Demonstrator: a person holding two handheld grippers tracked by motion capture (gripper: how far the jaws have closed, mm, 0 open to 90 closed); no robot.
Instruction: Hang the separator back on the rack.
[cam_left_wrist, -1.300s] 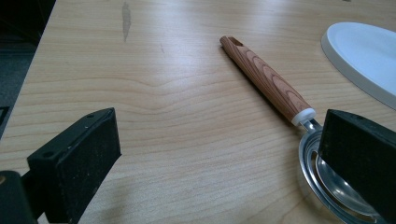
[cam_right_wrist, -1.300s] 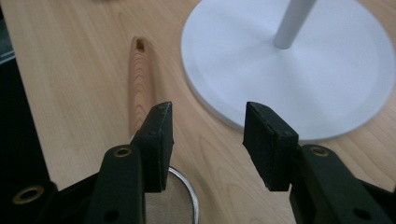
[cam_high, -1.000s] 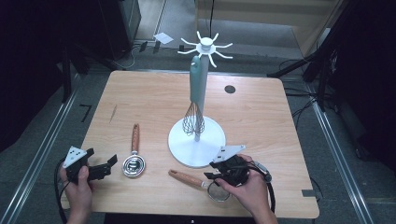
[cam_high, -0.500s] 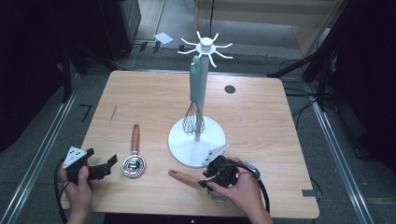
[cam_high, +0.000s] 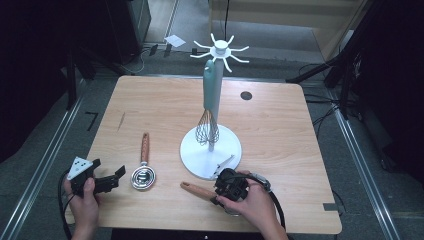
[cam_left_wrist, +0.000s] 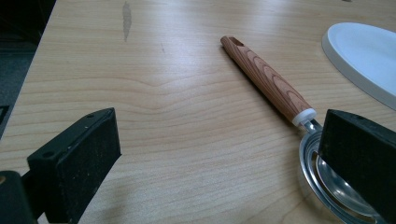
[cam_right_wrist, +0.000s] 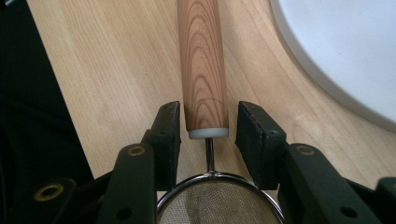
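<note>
1. My right gripper (cam_high: 220, 192) is low at the near edge of the worktop (cam_high: 280, 130), over the strainer (cam_right_wrist: 203, 70), just in front of the white stand base (cam_high: 192, 150).
2. In the right gripper view its jaws straddle the strainer's wooden handle right at the white collar where the handle meets the wire neck. I see a thin gap on each side, so the pads are not yet pressing; the jaws are released around it, not clenched, though they have just been closing.
3. The strainer lies flat on the worktop. In the high view its long axis runs slanted, handle end pointing to the left and slightly away from me, mesh bowl hidden under my right hand (cam_high: 252, 205).
4. In the right gripper view the handle runs straight away from the camera, with the mesh bowl nearest the lens between the jaw arms.
5. My left gripper (cam_high: 107, 179) rests at the near left corner, jaws wide apart and holding nothing.
6. A second utensil, the steel measuring cup (cam_high: 142, 177), lies just beside the left gripper, its wooden handle pointing away from me.
7. A whisk (cam_high: 206, 127) hangs upright on the stand, wires down.
</note>
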